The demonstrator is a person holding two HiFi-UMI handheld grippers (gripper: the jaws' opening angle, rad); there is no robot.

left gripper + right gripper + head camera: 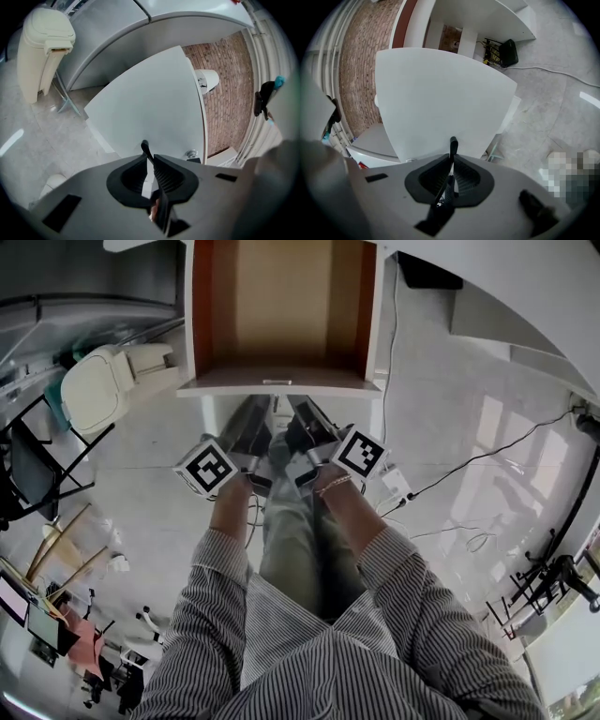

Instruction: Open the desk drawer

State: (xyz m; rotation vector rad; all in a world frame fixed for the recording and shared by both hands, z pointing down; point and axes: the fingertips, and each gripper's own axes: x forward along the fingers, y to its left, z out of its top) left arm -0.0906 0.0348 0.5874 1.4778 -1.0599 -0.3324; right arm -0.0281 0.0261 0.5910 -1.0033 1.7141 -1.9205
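Head view: from the person's head, steeply down, onto the open drawer (281, 315), the left gripper (262, 407), the right gripper (298, 409) and the floor around them. Left gripper view: along its own 2 jaws, slightly downward, close on the white drawer front (150, 108), with a cream bin (44, 51) off to the left. Right gripper view: likewise close on the drawer front (440, 103), from the other side. Shared by all 3: the drawer front; by head and left gripper views: the bin.

Looks like office/lab — white desk (511, 287), monitors (42, 626), chair (33, 470), loose floor cables (487, 454).
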